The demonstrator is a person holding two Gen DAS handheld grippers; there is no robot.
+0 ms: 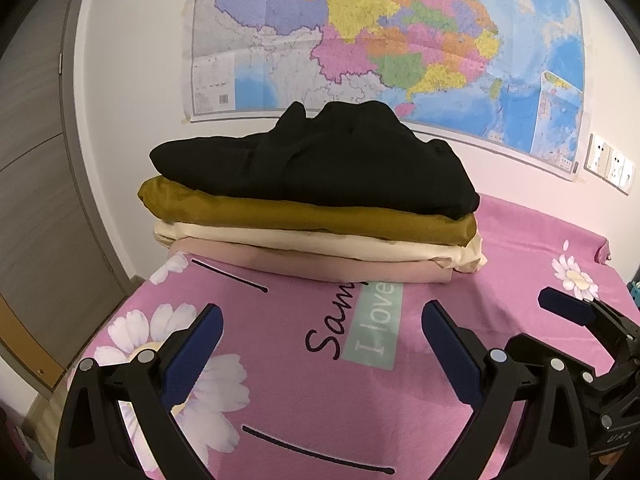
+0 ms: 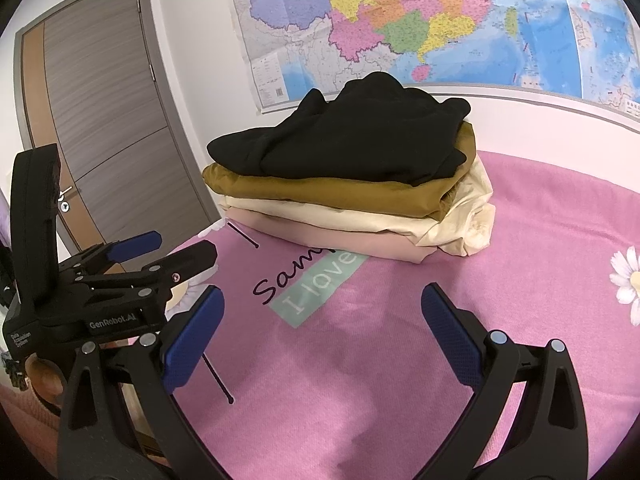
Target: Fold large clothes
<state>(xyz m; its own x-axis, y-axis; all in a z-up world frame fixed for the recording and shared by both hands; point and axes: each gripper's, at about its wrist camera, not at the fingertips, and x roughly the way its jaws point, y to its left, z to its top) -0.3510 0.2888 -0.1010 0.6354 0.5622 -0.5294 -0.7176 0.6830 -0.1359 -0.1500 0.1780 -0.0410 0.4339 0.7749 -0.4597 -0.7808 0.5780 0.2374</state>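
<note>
A grey wooden door (image 2: 108,120) stands at the far left, set in a white wall. Just right of it, the left gripper (image 1: 322,326) hovers low over a pink bedsheet (image 1: 520,248) printed with white daisies and the words "I love"; its two blue-padded fingers are spread wide apart and hold nothing.

Ahead, at the far middle of the bed, sits a stack of folded clothes. From the bottom up: a pale pink garment (image 1: 332,268), a cream garment (image 1: 280,242), a mustard-brown garment (image 1: 304,214) and, on top, a black garment (image 1: 320,160), bulkier and more loosely folded, its upper surface humped.

To the right, the right gripper (image 2: 322,306) hovers beside the left one, its blue-padded fingers likewise spread wide and empty, pointing toward the stack.

A large colourful wall map (image 1: 400,28) hangs on the wall behind the stack. At the far right, white wall sockets (image 1: 610,160) sit below the map's corner.
</note>
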